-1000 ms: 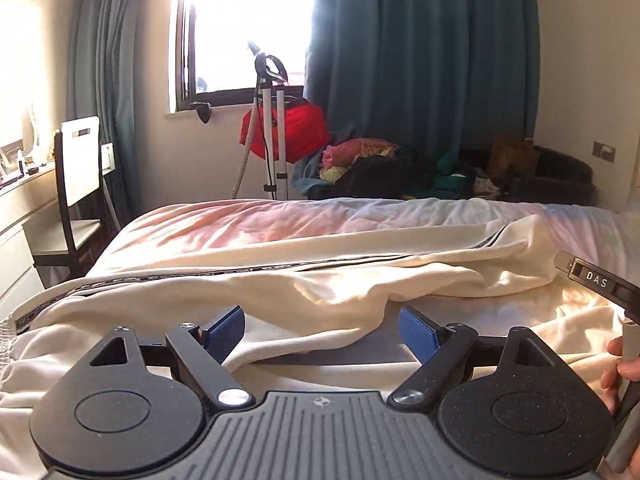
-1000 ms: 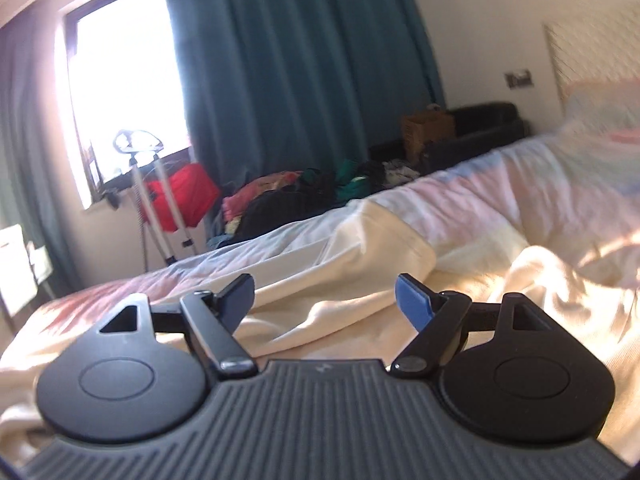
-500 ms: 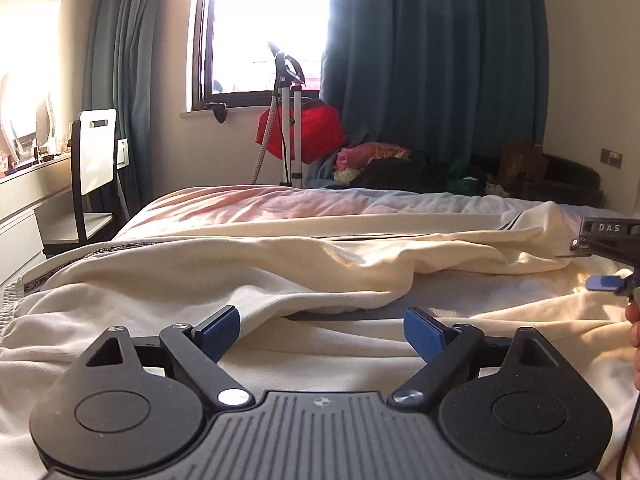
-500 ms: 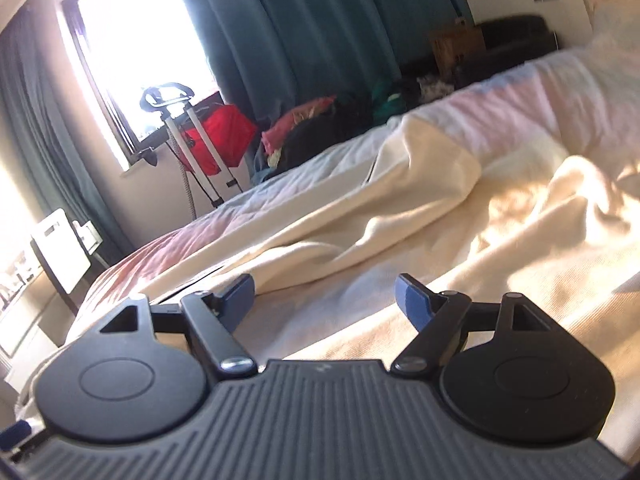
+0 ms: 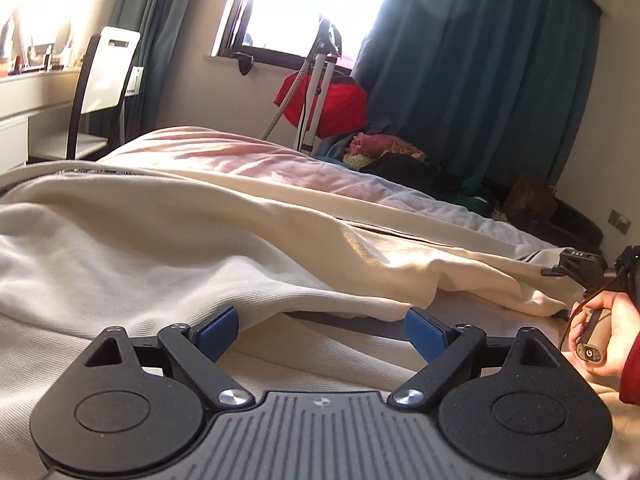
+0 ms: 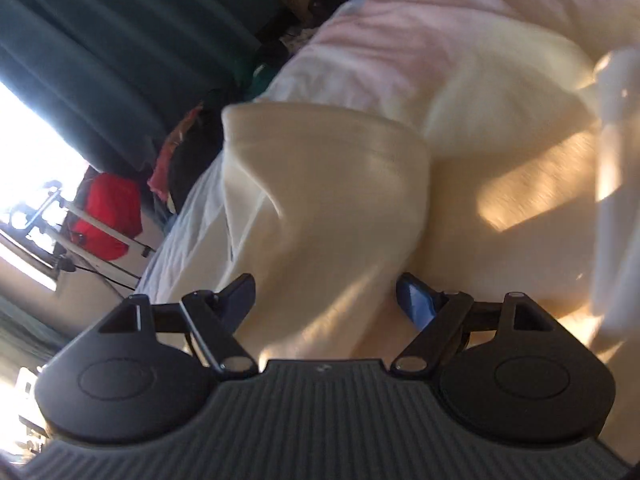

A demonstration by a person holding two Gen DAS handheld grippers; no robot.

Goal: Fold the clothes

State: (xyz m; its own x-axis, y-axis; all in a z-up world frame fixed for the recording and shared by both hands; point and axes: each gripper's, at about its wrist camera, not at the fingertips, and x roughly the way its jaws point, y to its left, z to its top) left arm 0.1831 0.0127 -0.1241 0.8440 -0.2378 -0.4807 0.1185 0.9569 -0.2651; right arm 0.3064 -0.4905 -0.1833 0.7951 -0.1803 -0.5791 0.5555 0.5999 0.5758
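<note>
Lying: cream garment (image 5: 168,240) rumpled on bed (image 5: 224,160)
Handling: soft, probably light; grip raised edge
Left gripper (image 5: 322,330): fingers apart, empty
Right gripper (image 6: 326,296): fingers apart, empty

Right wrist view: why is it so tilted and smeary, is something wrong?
Nothing looks broken. The view is rolled sideways, so the bed slants and the window sits low left; blur suggests quick motion. The right gripper has its jaws apart over the rumpled cream garment, gripping nothing.
</note>
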